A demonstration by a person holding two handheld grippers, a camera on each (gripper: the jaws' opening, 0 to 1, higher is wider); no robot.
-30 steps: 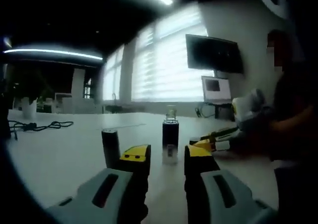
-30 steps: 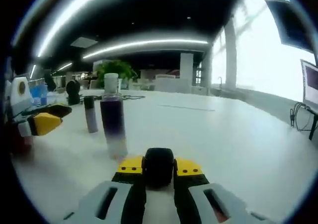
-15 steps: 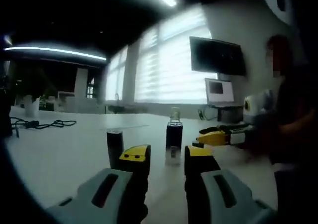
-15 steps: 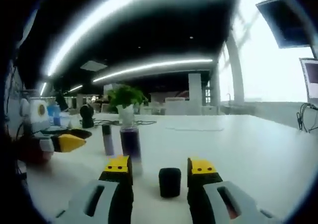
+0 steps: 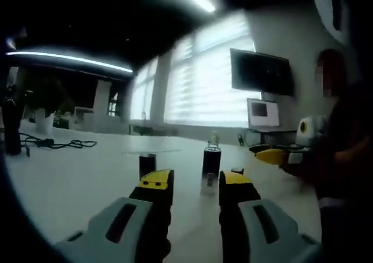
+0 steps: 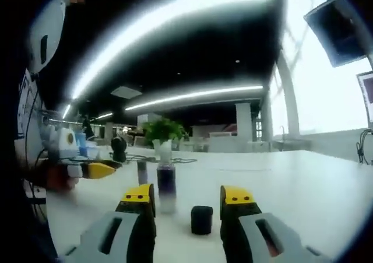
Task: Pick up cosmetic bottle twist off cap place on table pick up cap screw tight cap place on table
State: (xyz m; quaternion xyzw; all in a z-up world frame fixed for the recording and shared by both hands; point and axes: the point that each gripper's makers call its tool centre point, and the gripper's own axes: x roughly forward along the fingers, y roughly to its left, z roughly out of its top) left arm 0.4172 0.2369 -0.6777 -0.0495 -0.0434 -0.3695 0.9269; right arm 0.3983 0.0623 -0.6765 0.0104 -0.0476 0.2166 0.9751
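The cosmetic bottle [image 6: 166,185] stands upright on the white table [image 6: 303,187], dark purple with a clear bare neck. Its black cap [image 6: 201,219] sits on the table beside it, just beyond the open jaws of my right gripper [image 6: 187,202], touching neither. In the left gripper view the same bottle [image 5: 211,161] stands ahead of my left gripper [image 5: 196,184], which is open and holds nothing. The right gripper [image 5: 273,155] shows at the right of that view, and the left gripper [image 6: 98,169] shows at the left of the right gripper view.
A second, slimmer dark bottle [image 5: 147,165] stands left of the cosmetic bottle [image 6: 141,172]. A potted plant [image 6: 162,133] and cables [image 5: 55,142] lie farther back. A person [image 5: 341,134] is at the right, by a monitor [image 5: 262,112].
My right gripper, shut on the cap a second ago, has opened, left the cap on the table and drawn back. The left gripper has also backed away from the bottle.
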